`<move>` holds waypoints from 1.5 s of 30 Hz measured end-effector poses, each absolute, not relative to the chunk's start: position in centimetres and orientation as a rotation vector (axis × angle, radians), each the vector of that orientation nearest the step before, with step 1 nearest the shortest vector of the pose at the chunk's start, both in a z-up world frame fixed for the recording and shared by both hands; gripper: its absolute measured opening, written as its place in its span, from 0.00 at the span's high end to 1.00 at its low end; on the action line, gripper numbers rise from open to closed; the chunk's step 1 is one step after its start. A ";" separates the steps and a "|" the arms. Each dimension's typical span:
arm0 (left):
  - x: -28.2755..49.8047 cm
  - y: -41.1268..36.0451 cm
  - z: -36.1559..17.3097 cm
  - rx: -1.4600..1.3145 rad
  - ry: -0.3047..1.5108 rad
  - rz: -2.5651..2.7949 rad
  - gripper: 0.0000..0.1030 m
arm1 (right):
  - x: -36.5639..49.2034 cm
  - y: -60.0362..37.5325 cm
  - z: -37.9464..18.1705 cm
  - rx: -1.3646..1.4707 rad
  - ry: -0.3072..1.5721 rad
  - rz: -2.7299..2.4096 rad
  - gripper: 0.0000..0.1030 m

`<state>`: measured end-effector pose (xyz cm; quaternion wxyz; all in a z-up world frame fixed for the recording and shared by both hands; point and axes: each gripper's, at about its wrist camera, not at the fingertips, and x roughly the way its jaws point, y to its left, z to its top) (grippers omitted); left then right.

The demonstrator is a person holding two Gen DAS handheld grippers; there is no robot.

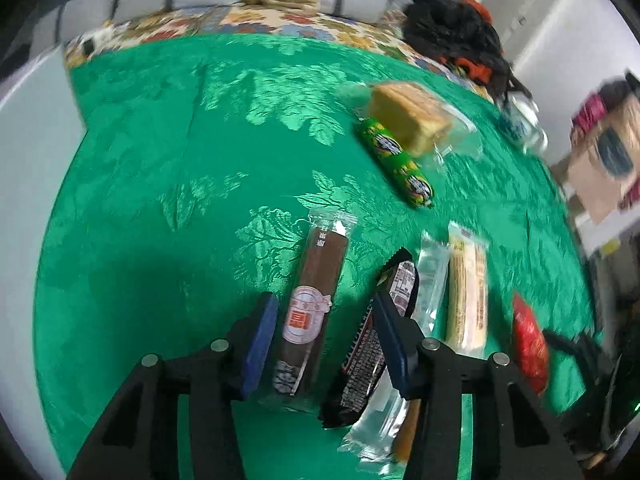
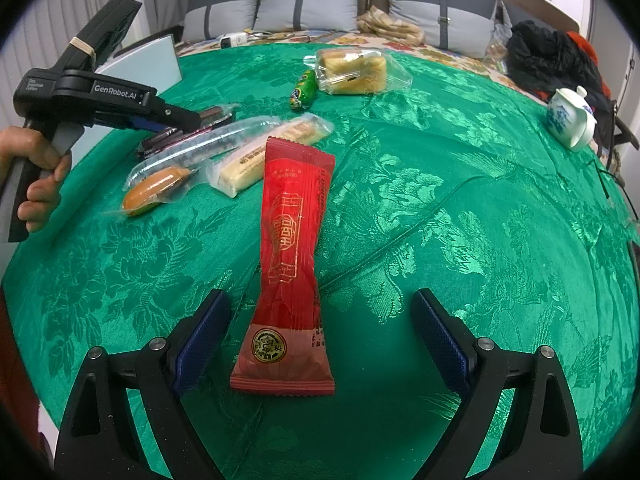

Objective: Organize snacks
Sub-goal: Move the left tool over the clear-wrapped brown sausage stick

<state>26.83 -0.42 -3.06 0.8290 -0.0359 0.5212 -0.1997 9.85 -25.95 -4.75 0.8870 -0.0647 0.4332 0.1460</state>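
Seven snacks lie on the green cloth (image 2: 440, 200), five in a loose row side by side, which reads as sorting under way.

The right gripper (image 2: 320, 296) hangs with jaws wide either side of the red pack (image 2: 292, 240), touching nothing; I judge it parked at the row's end. The left gripper (image 1: 324, 300) stands about half closed over the brown bar (image 1: 316, 280) and black bar (image 1: 360, 364), at the row's other end. Blur hides whether its pads press on either.

Between them lie a clear pack (image 2: 180, 168) and a pale bar (image 2: 260, 152). The cake (image 2: 352, 70) and green roll (image 2: 303, 89) sit apart, unsorted.

Only the right view shows the hand (image 2: 36, 176) on the left tool, the orange sausage in the clear pack, and a teapot (image 2: 572, 118) sharply. Only the left view shows the brown bar whole.
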 end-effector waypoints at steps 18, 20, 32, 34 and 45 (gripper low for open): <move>18.4 0.9 -3.1 0.096 1.112 -0.274 0.83 | 9.8 -26.0 -4.7 -0.135 0.900 0.303 0.08; 16.6 1.5 -3.0 0.077 1.125 -0.283 0.83 | 9.8 -25.9 -4.7 -0.134 0.900 0.304 0.08; 17.0 2.6 -4.0 0.115 1.093 -0.177 0.13 | 9.9 -26.0 -4.7 -0.135 0.900 0.302 0.08; 17.4 3.1 -4.4 0.103 1.102 -0.149 0.03 | 9.9 -26.0 -4.7 -0.136 0.900 0.301 0.08; 17.1 3.7 -4.8 0.082 1.070 -0.155 0.00 | 9.9 -26.1 -4.7 -0.134 0.900 0.302 0.08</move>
